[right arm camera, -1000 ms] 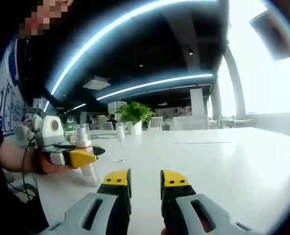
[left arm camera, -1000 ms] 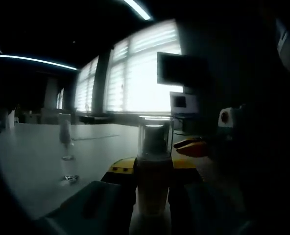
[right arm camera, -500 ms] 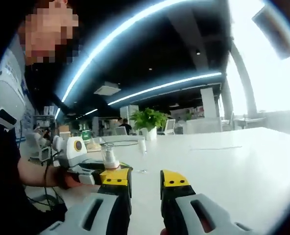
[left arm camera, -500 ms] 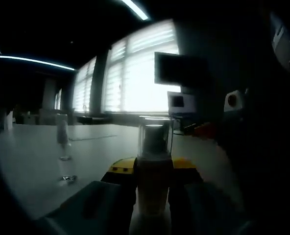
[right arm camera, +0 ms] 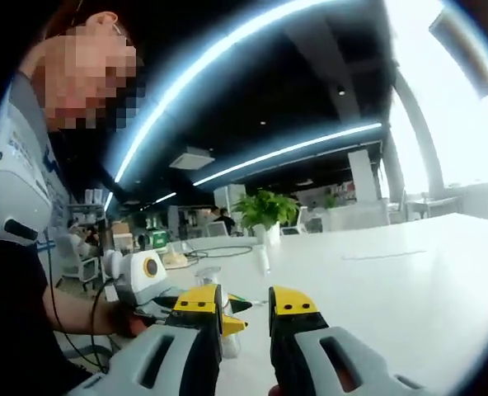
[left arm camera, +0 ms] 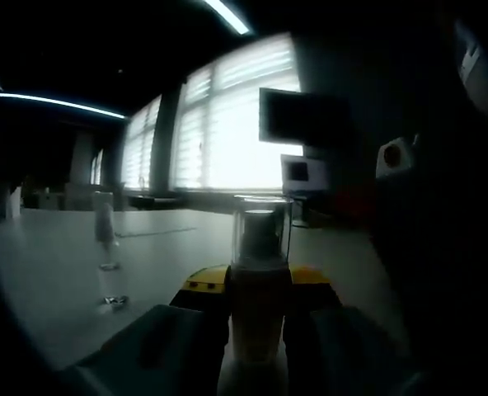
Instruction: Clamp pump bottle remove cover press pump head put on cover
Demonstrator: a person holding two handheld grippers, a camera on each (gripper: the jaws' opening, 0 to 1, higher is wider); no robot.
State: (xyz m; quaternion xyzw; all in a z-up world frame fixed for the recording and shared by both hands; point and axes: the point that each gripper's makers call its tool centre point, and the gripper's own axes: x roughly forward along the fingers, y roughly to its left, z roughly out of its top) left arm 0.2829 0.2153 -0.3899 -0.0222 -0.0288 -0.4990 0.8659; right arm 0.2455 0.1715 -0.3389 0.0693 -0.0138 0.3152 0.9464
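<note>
Clamping small pale pump bottle (left arm camera: 259, 318) between left gripper (left arm camera: 257, 290) jaws, keeping it steady on white table (left arm camera: 54, 272); clear cover (left arm camera: 261, 227) on top. Right gripper (right arm camera: 244, 304) hovering above bottle, empty, jaws slightly apart, probably lining up for cover.

The left gripper view sits low over the bench (left arm camera: 54, 272), close behind the pump bottle (left arm camera: 259, 280), facing bright windows at 12 o'clock. The right gripper view looks along the same bench (right arm camera: 409, 280) toward the left tool (right arm camera: 215, 318) at 8 o'clock.
</note>
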